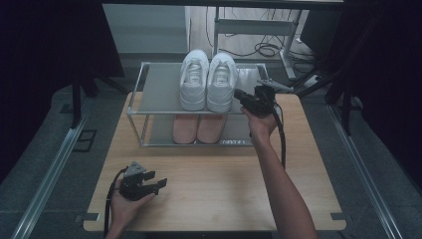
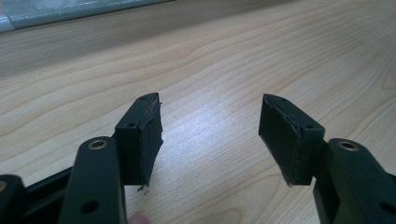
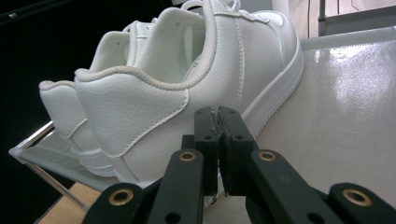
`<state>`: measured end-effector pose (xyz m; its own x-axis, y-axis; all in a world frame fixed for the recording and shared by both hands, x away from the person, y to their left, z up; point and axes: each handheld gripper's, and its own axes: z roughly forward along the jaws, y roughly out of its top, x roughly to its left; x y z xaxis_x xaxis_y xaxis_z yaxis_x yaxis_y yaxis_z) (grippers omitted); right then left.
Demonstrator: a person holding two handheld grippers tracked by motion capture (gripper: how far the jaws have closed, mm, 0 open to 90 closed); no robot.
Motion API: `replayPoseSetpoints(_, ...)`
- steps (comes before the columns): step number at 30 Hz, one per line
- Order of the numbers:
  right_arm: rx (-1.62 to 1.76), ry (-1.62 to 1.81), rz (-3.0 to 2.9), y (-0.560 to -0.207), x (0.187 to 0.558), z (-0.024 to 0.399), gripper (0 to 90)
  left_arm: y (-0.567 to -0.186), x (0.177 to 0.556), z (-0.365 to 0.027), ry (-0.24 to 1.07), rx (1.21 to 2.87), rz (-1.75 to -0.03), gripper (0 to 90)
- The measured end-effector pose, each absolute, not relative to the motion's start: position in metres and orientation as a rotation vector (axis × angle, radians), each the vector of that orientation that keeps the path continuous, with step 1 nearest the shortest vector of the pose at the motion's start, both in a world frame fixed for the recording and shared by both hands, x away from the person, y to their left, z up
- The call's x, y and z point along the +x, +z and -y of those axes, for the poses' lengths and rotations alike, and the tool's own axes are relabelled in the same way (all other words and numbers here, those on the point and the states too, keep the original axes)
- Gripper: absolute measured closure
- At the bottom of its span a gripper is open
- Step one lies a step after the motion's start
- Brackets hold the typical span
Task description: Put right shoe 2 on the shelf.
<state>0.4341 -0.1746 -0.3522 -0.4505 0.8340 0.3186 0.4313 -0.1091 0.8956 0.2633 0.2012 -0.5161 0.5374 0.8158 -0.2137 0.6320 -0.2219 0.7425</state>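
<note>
A pair of white sneakers (image 1: 207, 79) stands side by side on the top shelf of a low metal-framed rack (image 1: 158, 92), toes pointing away. My right gripper (image 1: 240, 95) is held just right of the right sneaker's heel, jaws shut with nothing between them. In the right gripper view the closed jaws (image 3: 218, 114) sit close against the side of the near sneaker (image 3: 224, 60), above the glossy shelf (image 3: 345, 102). My left gripper (image 1: 158, 182) rests low over the wooden table (image 1: 224, 189) at the front left. Its jaws (image 2: 210, 126) are open with nothing between them.
A pair of pink shoes (image 1: 198, 128) sits on the rack's lower shelf. The rack takes up the back half of the table. Dark curtains hang on both sides, and cables and a desk frame (image 1: 263, 30) lie on the floor beyond.
</note>
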Motion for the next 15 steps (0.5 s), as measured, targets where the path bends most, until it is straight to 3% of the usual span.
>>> replayPoseSetpoints(6, 1.363, 1.582, -1.819, -0.349, 0.427, 0.178, 83.4, -0.514, 0.263, -0.201, 0.292, 1.939, -1.18, 39.7)
replayPoseSetpoints(15, 1.348, 1.595, -1.817, -0.35, 0.417, 0.188, 70.9, -0.515, 0.263, -0.199, 0.288, 1.945, -1.178, 39.7)
